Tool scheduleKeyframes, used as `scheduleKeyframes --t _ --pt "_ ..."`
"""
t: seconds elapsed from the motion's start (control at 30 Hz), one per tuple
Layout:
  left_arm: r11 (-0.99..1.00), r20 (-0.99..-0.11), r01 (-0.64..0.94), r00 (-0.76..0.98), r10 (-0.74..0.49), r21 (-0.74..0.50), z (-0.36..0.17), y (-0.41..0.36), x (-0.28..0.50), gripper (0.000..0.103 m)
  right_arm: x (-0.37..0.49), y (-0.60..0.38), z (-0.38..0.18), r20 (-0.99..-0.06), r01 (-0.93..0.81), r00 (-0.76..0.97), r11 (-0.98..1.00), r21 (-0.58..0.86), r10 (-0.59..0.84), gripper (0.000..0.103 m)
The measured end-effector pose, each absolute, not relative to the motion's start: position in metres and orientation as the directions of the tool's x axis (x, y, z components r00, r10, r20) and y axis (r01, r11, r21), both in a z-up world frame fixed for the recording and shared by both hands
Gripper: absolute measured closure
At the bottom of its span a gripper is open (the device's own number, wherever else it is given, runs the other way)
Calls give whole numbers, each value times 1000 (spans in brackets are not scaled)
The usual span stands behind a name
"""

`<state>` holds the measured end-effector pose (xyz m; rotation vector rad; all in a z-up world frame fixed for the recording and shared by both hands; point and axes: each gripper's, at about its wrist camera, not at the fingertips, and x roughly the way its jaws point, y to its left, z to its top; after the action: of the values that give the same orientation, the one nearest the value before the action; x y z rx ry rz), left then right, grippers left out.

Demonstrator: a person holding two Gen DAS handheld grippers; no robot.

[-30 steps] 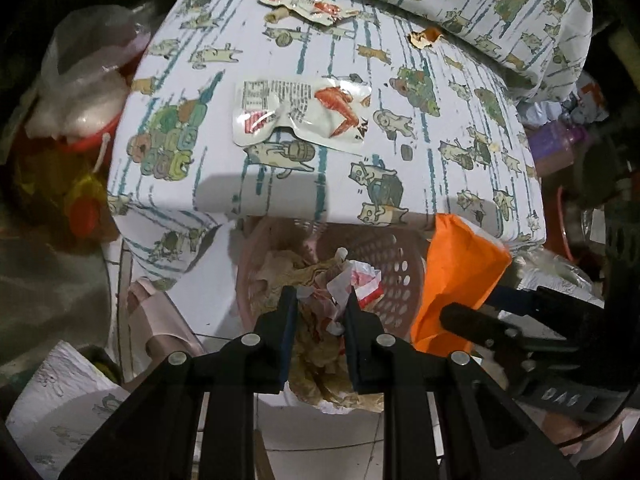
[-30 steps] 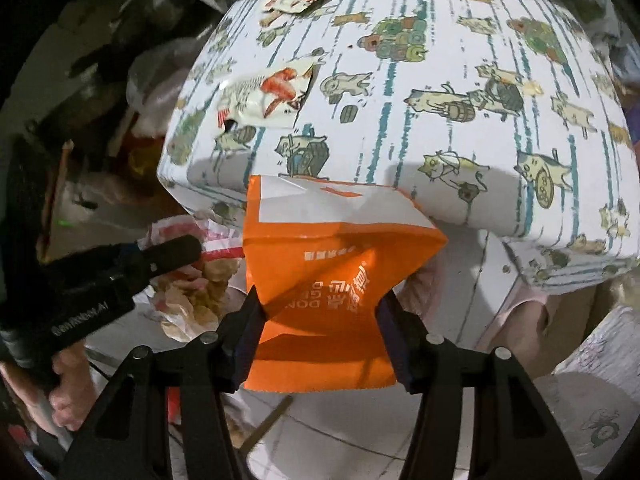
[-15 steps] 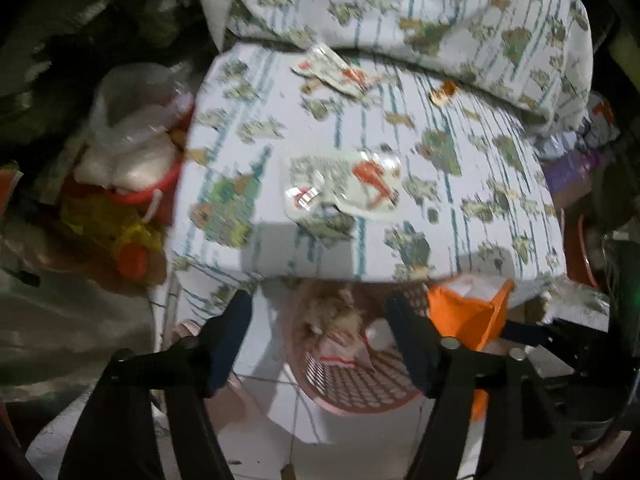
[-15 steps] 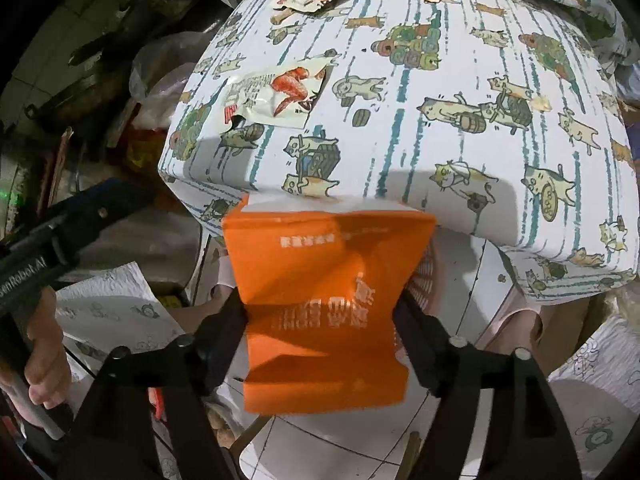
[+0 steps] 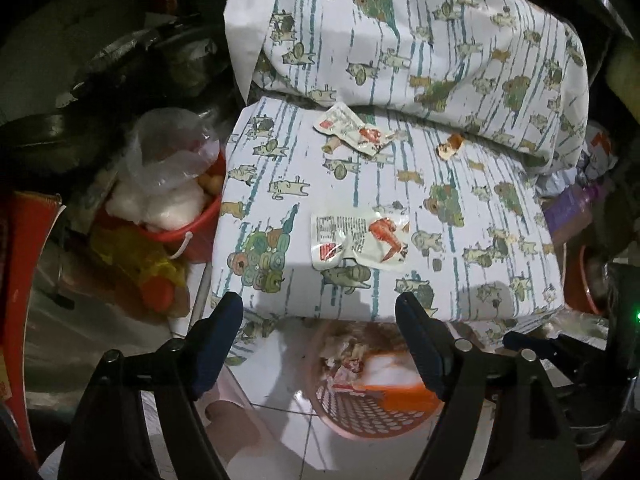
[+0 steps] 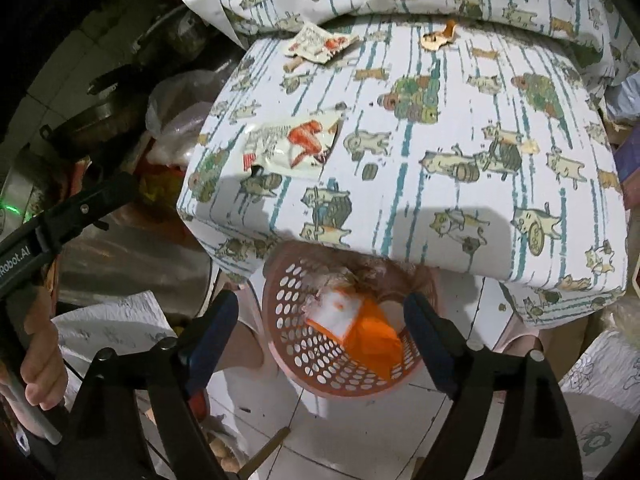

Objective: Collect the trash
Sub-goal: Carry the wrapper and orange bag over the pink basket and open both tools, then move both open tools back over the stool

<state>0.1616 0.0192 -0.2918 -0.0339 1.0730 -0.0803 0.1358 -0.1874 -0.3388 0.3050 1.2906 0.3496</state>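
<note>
A: Two pieces sit in the basket (image 6: 304, 344) already: the orange bag (image 6: 372, 340) and crumpled wrappers (image 5: 344, 360).

B: And the claws?

A: Left claw (image 5: 320, 344) and right claw (image 6: 320, 340) have just been opening; both are spread, gripping nothing.

B: What's left?

A: On the cushion (image 5: 480, 240), a wrapper (image 5: 360, 240) at centre, another (image 5: 352, 128) at 12 o'clock, a scrap (image 5: 450, 147) at 1.

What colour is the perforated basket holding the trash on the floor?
Pink basket, with an orange packet lying inside; clearest in the right wrist view.
</note>
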Motion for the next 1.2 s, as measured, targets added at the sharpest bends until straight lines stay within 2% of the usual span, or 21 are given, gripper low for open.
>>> scheduleKeyframes --t 0.27,0.63,0.97,1.2 --pt "996 -806 83 587 -71 -27 -262 12 155 23 140 -200 -311 -850 -76 385 930 359 359 17" --pt "994 -673 77 732 -112 -81 -221 12 144 19 148 -217 -288 -817 -30 491 943 331 302 16" --pt "993 -665 72 738 -116 -94 -212 8 150 19 150 -224 -274 -796 -15 541 950 313 271 16" --pt "992 -683 93 719 -127 -86 -208 -6 188 19 177 -230 -264 -788 -22 570 964 267 231 16"
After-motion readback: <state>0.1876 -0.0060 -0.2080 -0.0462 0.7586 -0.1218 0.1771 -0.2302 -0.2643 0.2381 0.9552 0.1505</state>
